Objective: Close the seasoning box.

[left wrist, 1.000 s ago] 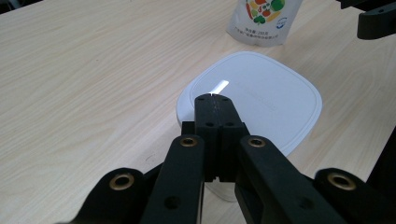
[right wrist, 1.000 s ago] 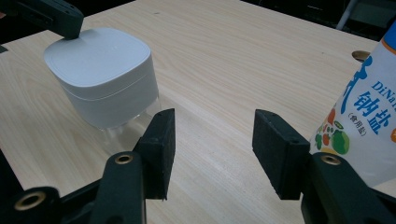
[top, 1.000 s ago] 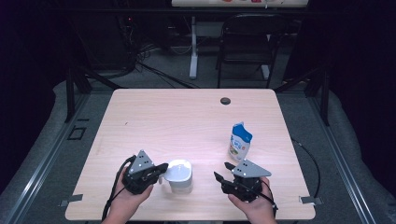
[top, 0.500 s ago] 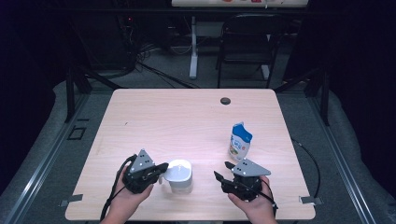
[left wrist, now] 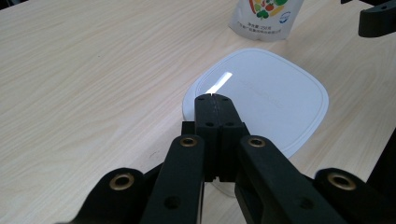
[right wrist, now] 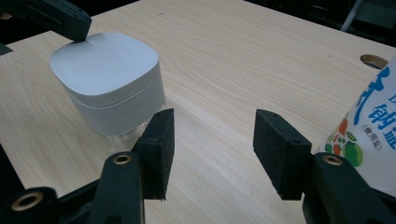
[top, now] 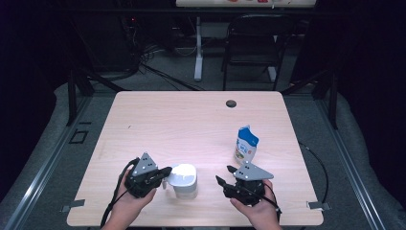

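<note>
Left gripper (top: 164, 173) is seen at the near left of the table (top: 191, 120), jaws pressed fully together with nothing between them. Its closed tips rest at the near-left edge of the lid of the white box (top: 184, 180); in the left gripper view the tips (left wrist: 212, 100) lie over the lid rim, apparently touching it. The box (right wrist: 109, 81) stands upright, lid seated, near the front edge between the two hands.

Right gripper (top: 225, 176) is held just right of the box, jaws parted and empty; bare table shows between the pads (right wrist: 161, 149) in the right gripper view. The carton (top: 246, 145) stands upright behind it, untouched, close to the right jaw.

Change over the last second: none worth noting. Both hands are found in the same places as in the earlier high views, and box and carton have not shifted. The right jaw gap is practically unchanged.

Judgement: a pause with the box steadied or about to be pressed at its lid; the open right gripper appears ready for box or carton. No grasp made yet.
</note>
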The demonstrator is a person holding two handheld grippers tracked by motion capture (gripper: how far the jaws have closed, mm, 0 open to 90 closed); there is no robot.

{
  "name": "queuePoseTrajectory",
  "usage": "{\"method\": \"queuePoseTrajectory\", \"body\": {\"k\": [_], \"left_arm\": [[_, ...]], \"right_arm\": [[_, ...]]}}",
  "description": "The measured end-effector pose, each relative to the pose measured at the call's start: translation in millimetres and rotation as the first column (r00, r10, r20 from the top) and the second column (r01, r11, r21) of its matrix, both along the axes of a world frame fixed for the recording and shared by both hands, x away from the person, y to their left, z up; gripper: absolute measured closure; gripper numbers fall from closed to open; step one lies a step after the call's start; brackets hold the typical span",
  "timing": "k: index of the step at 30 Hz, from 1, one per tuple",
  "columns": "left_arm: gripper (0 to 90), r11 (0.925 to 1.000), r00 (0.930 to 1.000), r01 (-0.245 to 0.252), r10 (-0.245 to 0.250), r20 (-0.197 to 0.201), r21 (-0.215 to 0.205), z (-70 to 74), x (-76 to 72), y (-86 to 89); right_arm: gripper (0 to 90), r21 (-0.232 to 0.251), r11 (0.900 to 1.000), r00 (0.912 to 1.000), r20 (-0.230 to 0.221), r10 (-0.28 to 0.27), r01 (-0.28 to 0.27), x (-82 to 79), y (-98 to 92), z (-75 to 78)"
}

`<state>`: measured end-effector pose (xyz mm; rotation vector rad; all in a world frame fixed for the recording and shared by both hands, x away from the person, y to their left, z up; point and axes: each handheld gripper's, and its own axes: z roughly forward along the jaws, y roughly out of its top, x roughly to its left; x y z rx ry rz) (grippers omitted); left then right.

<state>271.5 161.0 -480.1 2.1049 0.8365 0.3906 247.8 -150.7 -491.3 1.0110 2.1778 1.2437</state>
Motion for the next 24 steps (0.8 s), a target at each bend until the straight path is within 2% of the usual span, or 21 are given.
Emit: {"method": "queuePoseTrajectory", "body": {"k": [24], "left_arm": [[90.0,1.0,1.0,-0.006,0.006,0.001,0.001,-0.5,-3.8,3.0]], "right_arm": [[48.4,-0.018,0.999,0.999,-0.014,0.041,-0.041,8.3,22.2,-3.8]]}}
